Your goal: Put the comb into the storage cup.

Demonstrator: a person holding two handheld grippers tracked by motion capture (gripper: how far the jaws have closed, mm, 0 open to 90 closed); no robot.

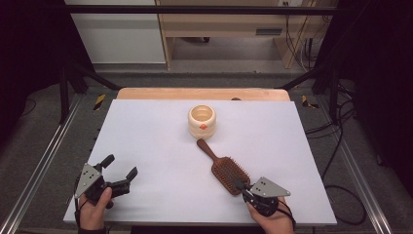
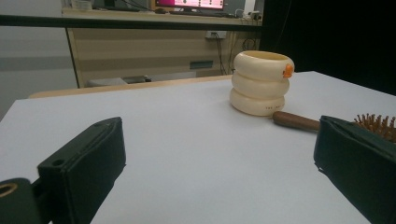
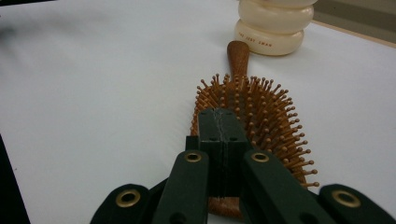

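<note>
A wooden paddle hairbrush (image 1: 229, 173) lies bristles up on the white table top (image 1: 146, 126), its handle pointing toward a cream ring-shaped cup (image 1: 201, 121) with a small orange mark. My right gripper (image 1: 238, 184) is shut, its jaws pressed together with nothing between them, over the near end of the brush head. In the right gripper view the closed tips (image 3: 218, 119) sit just above the bristles of the brush (image 3: 261, 107), with the cup (image 3: 275, 25) beyond. My left gripper (image 1: 121, 165) rests open at the front left, empty. Its view shows the gripper (image 2: 219, 158), cup (image 2: 261, 84) and brush handle (image 2: 295, 121).
A bare wooden strip (image 1: 202, 93) runs along the table's far edge. Metal frame rails (image 1: 39, 165) flank both sides, and cables (image 1: 341, 146) lie on the floor at the right. Wooden furniture (image 1: 234, 29) stands behind the table.
</note>
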